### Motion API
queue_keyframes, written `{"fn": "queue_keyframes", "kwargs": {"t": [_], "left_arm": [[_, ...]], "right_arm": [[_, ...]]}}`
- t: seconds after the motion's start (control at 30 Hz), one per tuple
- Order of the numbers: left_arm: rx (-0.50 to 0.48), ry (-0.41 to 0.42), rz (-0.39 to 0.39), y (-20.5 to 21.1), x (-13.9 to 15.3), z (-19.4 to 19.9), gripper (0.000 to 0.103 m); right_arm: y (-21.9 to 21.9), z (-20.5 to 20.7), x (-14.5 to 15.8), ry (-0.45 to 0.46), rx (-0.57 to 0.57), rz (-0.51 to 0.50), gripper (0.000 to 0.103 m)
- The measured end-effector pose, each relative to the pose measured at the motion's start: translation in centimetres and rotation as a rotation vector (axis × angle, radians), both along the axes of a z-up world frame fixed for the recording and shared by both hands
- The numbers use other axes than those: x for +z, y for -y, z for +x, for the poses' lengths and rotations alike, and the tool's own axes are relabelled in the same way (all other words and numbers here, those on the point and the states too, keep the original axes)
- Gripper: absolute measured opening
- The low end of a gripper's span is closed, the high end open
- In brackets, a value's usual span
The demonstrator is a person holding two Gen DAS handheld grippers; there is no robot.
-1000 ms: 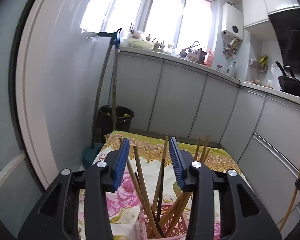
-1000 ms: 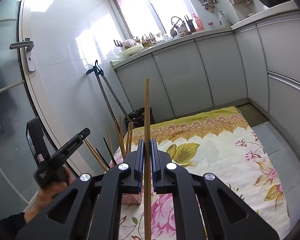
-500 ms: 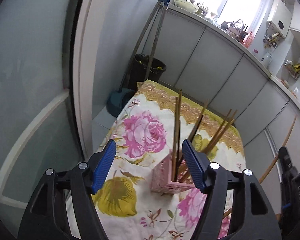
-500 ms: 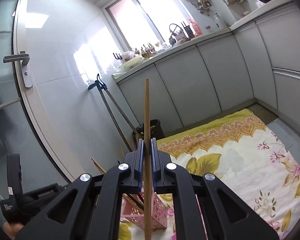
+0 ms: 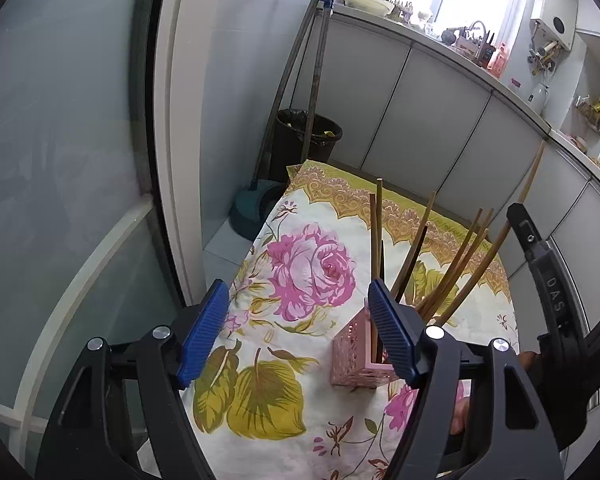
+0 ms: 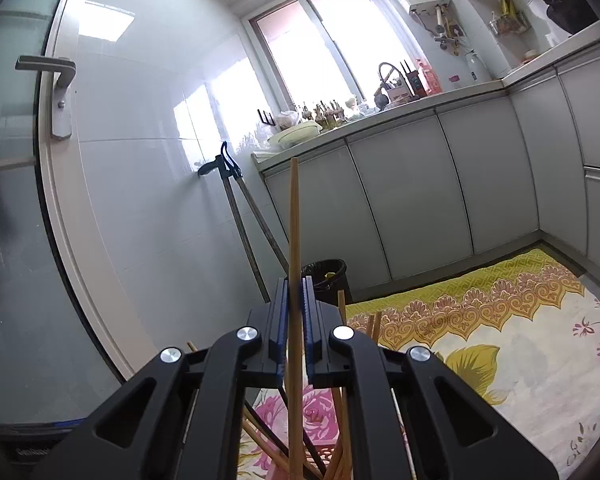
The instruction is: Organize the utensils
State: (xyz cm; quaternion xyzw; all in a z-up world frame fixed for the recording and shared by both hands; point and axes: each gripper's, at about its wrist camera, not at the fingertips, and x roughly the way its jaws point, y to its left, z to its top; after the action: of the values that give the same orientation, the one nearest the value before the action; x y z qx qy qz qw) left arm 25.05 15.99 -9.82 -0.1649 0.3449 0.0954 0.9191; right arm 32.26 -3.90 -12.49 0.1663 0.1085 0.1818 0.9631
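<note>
- Left hand-held gripper (image 5: pixel 296 330): blue pads spreading wider than a second ago, nothing between them; then straddling the chopsticks in the holder, now drawn back and tilted down at the flowered cloth (image 5: pixel 300 280).
- Pink perforated plastic holder (image 5: pixel 360 356): upright on the cloth, just behind the left gripper's right pad, with a bundle of wooden chopsticks (image 5: pixel 444 264) fanned out of it.
- Right hand-held gripper (image 6: pixel 296 320): pads pressed together, pinching one long light-wood chopstick (image 6: pixel 294 240) held nearly upright.
- Carried across since a second ago: now directly above the holder, with the stick's lower end down among the bundle.
- Likely meaning: left hand finished with its stick, next one about to be dropped in; release once the tip is inside the rim.
</note>
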Motion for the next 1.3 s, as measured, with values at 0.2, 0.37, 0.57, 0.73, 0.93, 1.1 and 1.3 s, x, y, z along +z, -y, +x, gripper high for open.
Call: {"fn": "queue_keyframes", "kwargs": {"t": [0.2,0.37,0.57,0.73,0.93,1.1,1.3], "left_arm": [[0.0,-0.01,-0.001,-0.2,-0.2,0.1,0.069],[-0.007,-0.011,0.004,0.1,-0.2,0.3,0.069],[-0.018,-0.004,0.006,0.4,0.0,0.4,0.07],[-0.058,-0.002,0.015,1.7,0.3,0.2,0.07],[-0.153,-0.001,0.086,5.0,1.5,-1.2,0.073],[-0.254,0.04,0.178,8.8,3.4,-4.1,0.089],[-0.338,0.122,0.245,12.6,6.4,-8.6,0.096]], "right_arm": [[-0.1,0.6,-2.1,-0.015,-0.038,-0.008,0.007],[-1.0,0.1,-3.4,-0.013,-0.058,-0.061,0.007],[-0.3,-1.0,-3.9,-0.084,-0.019,-0.075,0.022],[2.5,-2.8,-2.2,-0.143,-0.043,-0.075,0.026],[7.5,-6.9,1.1,-0.282,-0.111,-0.072,0.042],[10.7,-12.4,4.5,-0.349,-0.131,-0.129,0.066],[13.8,-18.3,7.8,-0.369,-0.19,-0.147,0.081]]}}
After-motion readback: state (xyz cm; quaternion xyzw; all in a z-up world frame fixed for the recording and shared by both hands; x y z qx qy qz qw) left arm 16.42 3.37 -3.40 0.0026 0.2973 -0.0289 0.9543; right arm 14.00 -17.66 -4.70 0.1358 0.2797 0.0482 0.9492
